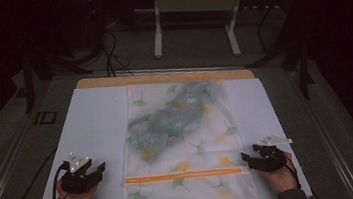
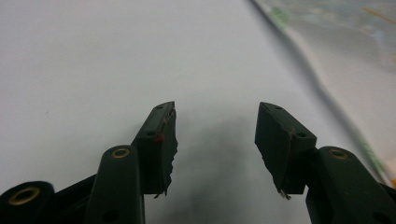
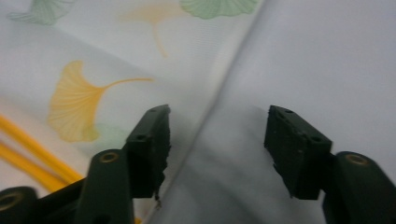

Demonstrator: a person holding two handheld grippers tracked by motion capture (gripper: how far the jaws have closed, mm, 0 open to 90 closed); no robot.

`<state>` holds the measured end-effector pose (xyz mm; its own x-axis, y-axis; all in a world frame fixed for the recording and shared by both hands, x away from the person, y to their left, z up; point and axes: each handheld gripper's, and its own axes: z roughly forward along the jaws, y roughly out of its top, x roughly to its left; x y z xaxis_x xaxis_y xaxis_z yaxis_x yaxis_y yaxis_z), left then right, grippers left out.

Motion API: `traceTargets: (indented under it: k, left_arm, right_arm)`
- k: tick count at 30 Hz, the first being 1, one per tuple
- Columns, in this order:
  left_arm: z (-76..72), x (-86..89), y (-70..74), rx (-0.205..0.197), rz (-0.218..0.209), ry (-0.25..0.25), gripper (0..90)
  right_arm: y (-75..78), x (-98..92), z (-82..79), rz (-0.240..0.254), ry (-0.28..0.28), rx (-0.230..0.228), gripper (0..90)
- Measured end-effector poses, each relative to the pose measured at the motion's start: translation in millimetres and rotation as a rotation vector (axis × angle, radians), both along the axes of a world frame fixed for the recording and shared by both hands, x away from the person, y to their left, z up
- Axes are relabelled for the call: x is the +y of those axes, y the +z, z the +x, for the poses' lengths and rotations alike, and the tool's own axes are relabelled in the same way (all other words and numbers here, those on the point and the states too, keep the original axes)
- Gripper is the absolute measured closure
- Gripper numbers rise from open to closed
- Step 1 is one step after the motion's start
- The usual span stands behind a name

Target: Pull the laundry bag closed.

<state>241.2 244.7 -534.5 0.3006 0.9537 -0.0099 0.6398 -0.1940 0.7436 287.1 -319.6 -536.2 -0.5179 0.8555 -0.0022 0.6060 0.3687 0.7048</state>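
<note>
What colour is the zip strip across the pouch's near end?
Orange, a double line on the zip strip of the leaf-printed pouch; clearest in the high view.

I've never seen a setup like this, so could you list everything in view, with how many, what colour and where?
Table: one, wooden, centre.
Sheet: one, white, covering the table top.
Zip bag: one, translucent with green and yellow leaf print and an orange zip strip, mid-sheet, a bluish-green bundle inside.
Frame: one, pale, on the floor beyond the table.
Left gripper: one, black, jaws open, left of the bag over the sheet.
Right gripper: one, black, jaws open, at the bag's right edge.
</note>
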Motion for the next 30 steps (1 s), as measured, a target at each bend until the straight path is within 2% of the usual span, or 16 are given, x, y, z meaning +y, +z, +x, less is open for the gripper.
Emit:
traceTargets:
  k: [3, 7, 13, 20, 22, 30]
  left_arm:
    - [-0.1, -2.3, 0.6, 0.005, -0.023, -0.017, 53.2]
    - [0.1, -2.5, 1.1, 0.02, -0.024, -0.027, 54.6]
    - [-1.4, -0.6, 3.7, 0.021, -0.045, -0.041, 52.6]
    - [-2.0, 1.0, 4.4, 0.032, -0.055, -0.046, 52.3]
    - [-2.0, 0.6, 4.3, 0.033, -0.058, -0.052, 51.9]
    - [-2.3, -0.6, 5.4, 0.028, -0.057, -0.06, 51.3]
  right_arm:
    - [0.7, 1.3, -1.7, 0.002, 0.027, 0.005, 46.3]
    - [3.4, 3.3, -3.3, 0.003, 0.038, 0.001, 49.0]
    - [7.7, 6.0, -4.6, 0.009, 0.07, 0.005, 49.4]
    - [12.4, 8.8, -3.4, -0.018, 0.114, 0.005, 48.9]
    - [13.7, 8.1, -3.5, -0.013, 0.123, 0.004, 48.8]
    - [12.9, 7.6, -5.0, -0.014, 0.136, 0.011, 48.7]
